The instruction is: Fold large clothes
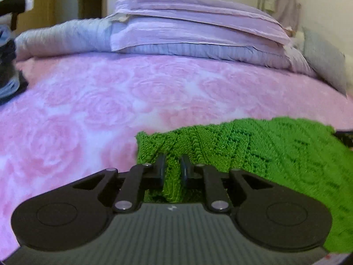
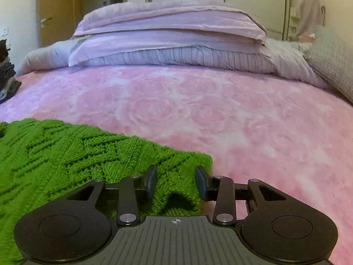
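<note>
On pink blanket (image 2: 242,114): green knit (image 1: 264,145), L gripper (image 1: 173,165) pinching fold; R gripper (image 2: 175,180) spread; pillows (image 2: 172,35) behind.

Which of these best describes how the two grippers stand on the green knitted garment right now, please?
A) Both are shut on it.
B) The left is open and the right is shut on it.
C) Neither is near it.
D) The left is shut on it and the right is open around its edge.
D: the left gripper pinches a fold of the green knitted garment, while the right gripper stands apart around its corner.
</note>
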Action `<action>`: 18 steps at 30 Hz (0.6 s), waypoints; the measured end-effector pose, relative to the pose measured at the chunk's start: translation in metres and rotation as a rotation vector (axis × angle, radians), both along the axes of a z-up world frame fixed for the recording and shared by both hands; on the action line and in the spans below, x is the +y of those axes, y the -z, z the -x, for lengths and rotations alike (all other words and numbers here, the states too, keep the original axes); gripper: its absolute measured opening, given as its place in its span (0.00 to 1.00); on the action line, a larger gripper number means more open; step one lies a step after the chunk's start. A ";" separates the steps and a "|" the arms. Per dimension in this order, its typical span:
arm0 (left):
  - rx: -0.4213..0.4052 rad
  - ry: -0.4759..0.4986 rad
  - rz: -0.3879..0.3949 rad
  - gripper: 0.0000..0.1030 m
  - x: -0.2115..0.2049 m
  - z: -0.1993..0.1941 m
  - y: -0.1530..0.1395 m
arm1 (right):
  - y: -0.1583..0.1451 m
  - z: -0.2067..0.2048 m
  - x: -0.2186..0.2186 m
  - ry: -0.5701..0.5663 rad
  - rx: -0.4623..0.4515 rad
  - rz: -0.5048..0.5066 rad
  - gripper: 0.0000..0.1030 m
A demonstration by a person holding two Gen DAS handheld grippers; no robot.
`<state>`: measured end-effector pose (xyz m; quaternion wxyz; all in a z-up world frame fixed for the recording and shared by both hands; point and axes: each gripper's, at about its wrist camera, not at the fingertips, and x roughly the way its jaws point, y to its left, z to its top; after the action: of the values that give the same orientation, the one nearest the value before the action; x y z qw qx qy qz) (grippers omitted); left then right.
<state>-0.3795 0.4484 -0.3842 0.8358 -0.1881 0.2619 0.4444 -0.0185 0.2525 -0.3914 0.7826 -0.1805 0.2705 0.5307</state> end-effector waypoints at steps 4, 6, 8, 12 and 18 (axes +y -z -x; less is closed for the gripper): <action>-0.012 -0.001 -0.008 0.13 -0.028 0.011 -0.030 | -0.034 0.020 -0.034 0.039 -0.009 -0.046 0.34; -0.045 0.024 -0.016 0.13 -0.058 0.022 -0.048 | -0.054 0.044 -0.065 0.024 0.007 -0.097 0.34; -0.075 0.050 -0.014 0.13 -0.093 0.032 -0.059 | -0.067 0.070 -0.096 0.003 0.032 -0.122 0.34; -0.082 0.116 0.008 0.13 -0.156 0.044 -0.054 | -0.068 0.124 -0.139 -0.037 0.049 -0.107 0.34; -0.024 0.059 0.085 0.13 -0.179 0.042 -0.024 | -0.023 0.148 -0.129 0.001 0.045 0.032 0.34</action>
<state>-0.4214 0.2692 -0.3601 0.8428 -0.2209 0.2760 0.4058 -0.1668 0.1232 -0.3683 0.7736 -0.1808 0.2966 0.5299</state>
